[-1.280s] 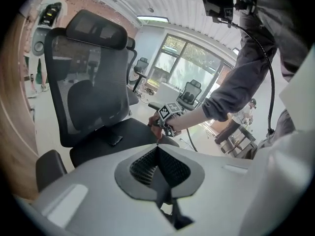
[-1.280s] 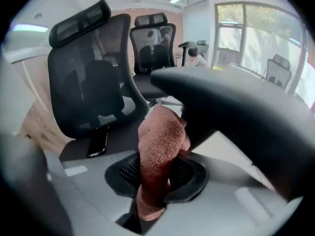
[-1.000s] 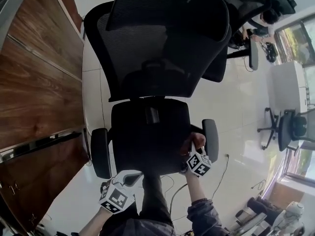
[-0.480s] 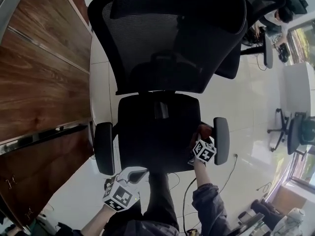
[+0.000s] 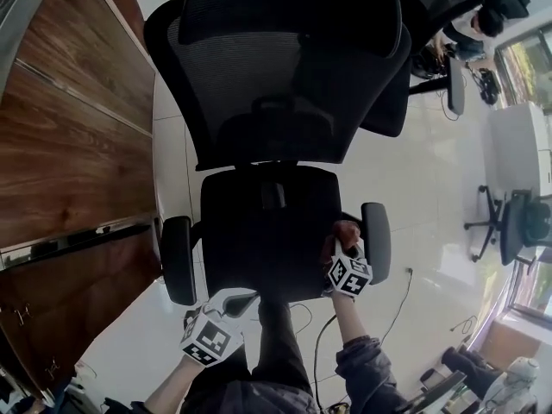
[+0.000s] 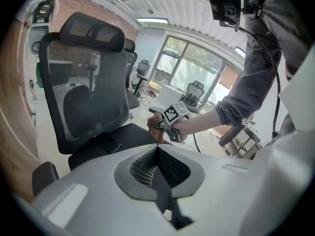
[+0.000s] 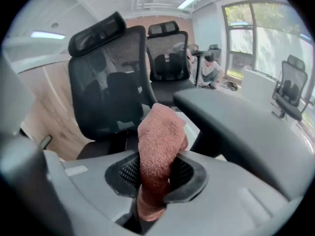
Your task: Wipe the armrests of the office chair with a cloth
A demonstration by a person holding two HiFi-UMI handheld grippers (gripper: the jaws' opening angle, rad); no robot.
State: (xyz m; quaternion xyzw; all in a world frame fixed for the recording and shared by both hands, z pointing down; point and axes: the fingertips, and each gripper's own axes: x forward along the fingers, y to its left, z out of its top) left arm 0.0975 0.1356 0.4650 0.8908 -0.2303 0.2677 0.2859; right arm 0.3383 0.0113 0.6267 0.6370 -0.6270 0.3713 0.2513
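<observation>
A black mesh office chair [image 5: 276, 119] stands below me with its left armrest [image 5: 177, 260] and right armrest [image 5: 376, 241]. My right gripper [image 5: 345, 247] is shut on a reddish-brown cloth [image 7: 158, 146], which sticks up between its jaws. It hovers over the seat's front right corner, just left of the right armrest [image 7: 246, 127]. The cloth [image 5: 345, 231] shows as a small reddish lump at the gripper's tip. My left gripper [image 5: 226, 309] is shut with nothing in it, low at the seat's front edge; in its own view the jaws [image 6: 158, 168] meet.
A wooden wall panel [image 5: 60, 145] runs along the left. Other office chairs [image 5: 517, 222] and a white table [image 5: 513, 149] stand on the tiled floor at right. A cable [image 5: 392, 304] lies on the floor near the right armrest. A seated person [image 7: 212, 68] is far behind.
The view shifted, and the chair now sits slightly lower and to the left in the frame. The right gripper with the cloth stays by the right armrest. The left gripper has barely moved.
</observation>
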